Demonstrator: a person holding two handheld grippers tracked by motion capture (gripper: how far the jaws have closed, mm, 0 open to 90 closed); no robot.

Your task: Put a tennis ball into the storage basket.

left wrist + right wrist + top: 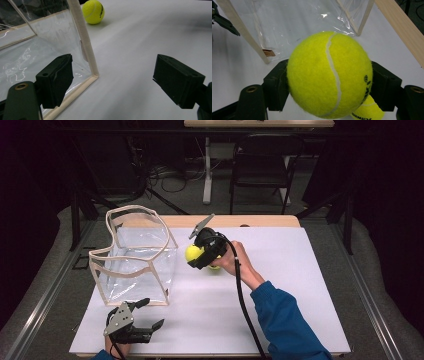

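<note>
Right now my R gripper (196, 256) is clamped on 1 tennis ball (329, 75), just above the table (280, 285), beside the clear bag (135, 257); a 2nd ball (367, 111) lies under it. L gripper (145, 315) gapes, nothing in it.

Held ball: bright yellow-green felt tennis ball (329, 75), white curved seam, black lettering.
Second ball: same yellow-green tennis ball (367, 110) with black print, on the table.
Bag: clear see-through plastic bag (137, 262), cream fabric edging, small brown tag.
Table: white tabletop (280, 290), pale wood strip at the far edge.
Grippers: black right gripper (196, 256); black left gripper (150, 315), grey plate.
Sleeve: blue sleeve (287, 325).
</note>
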